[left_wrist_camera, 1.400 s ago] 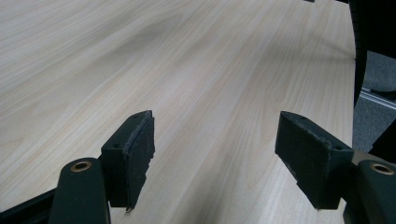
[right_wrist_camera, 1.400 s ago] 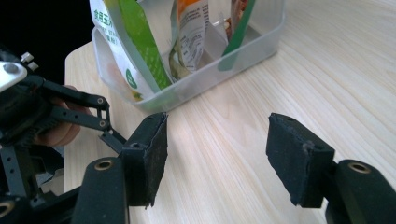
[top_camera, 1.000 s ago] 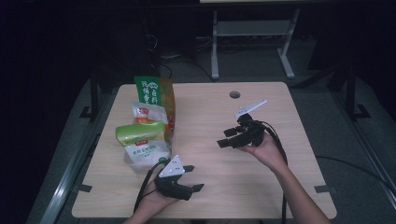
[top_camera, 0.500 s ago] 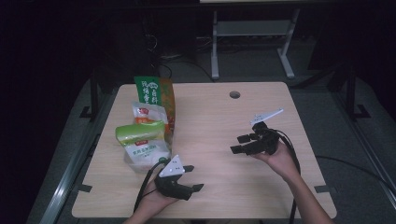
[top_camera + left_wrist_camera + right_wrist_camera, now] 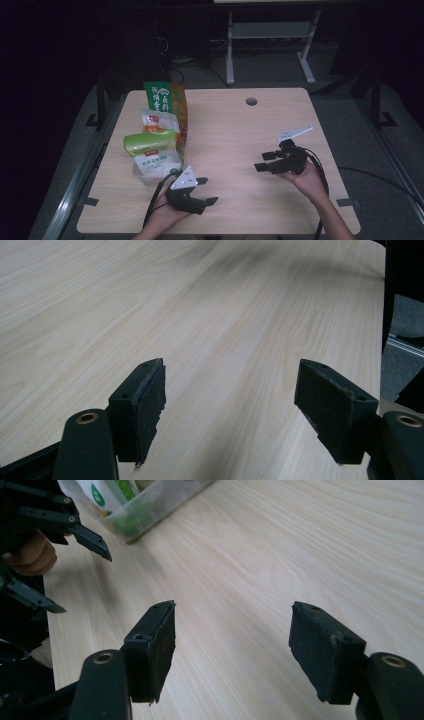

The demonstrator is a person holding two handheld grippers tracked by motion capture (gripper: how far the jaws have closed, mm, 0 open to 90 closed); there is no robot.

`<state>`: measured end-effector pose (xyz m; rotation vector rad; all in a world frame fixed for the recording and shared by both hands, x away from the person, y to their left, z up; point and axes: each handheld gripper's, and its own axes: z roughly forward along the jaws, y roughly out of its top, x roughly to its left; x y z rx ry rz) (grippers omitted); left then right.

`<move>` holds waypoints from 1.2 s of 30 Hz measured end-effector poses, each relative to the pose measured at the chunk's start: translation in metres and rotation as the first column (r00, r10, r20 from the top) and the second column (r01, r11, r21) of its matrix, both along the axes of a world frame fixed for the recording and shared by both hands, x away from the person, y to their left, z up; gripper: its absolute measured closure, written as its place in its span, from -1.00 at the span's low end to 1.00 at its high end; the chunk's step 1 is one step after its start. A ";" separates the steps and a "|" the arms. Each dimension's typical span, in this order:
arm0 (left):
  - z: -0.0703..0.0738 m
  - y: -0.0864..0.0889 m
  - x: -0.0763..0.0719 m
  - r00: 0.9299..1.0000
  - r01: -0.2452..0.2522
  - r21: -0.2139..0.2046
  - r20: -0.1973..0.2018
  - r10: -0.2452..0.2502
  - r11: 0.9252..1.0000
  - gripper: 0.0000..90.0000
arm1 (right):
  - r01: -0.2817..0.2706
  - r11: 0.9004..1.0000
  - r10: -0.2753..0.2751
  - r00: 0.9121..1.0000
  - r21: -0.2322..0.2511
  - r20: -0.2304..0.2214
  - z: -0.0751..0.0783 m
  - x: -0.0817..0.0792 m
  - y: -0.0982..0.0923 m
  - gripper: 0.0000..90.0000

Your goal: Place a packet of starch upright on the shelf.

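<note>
Presently — two grippers idle over a bare table, snack packets untouched at the left
Left to right: a cluster of packets stands on the wooden table (image 5: 235, 125) near its left edge — a tall green-and-orange bag (image 5: 165, 100) at the back, a white packet (image 5: 159, 121) leaning on it, a green pouch (image 5: 149, 142) lying across the top of a clear tub (image 5: 155, 167), whose contents read as more green-labelled packs, too small to name; next, the left gripper (image 5: 207, 192), just beside the tub, jaws apart and empty, nothing but tabletop between them; then open wood; then the right gripper (image 5: 261, 161), well apart from the packets, jaws wide and empty, pointed back toward the left hand. Judged state of work: nothing gripped, nothing displaced — the picking-up is all left to do
</note>
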<state>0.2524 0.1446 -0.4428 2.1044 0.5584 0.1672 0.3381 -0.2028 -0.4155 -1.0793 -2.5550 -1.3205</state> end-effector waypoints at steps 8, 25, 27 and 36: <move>0.000 0.001 0.001 1.000 0.000 0.002 0.003 0.000 1.000 -0.37 | 0.027 1.000 -0.027 1.000 0.005 -0.009 -0.011 -0.013 -0.016 -0.24; -0.002 0.001 0.000 1.000 -0.003 0.011 -0.009 0.003 1.000 -0.37 | 0.073 0.997 -0.073 0.997 0.022 -0.023 -0.032 -0.041 -0.035 -0.29; -0.002 0.001 0.000 1.000 -0.001 0.009 -0.009 0.001 1.000 -0.37 | 0.069 0.997 -0.069 0.997 0.028 -0.017 -0.034 -0.045 -0.035 -0.31; 0.000 0.002 -0.001 1.000 0.003 0.011 -0.002 -0.003 1.000 -0.36 | 0.082 0.996 -0.082 0.997 0.034 -0.001 -0.037 -0.061 -0.036 -0.36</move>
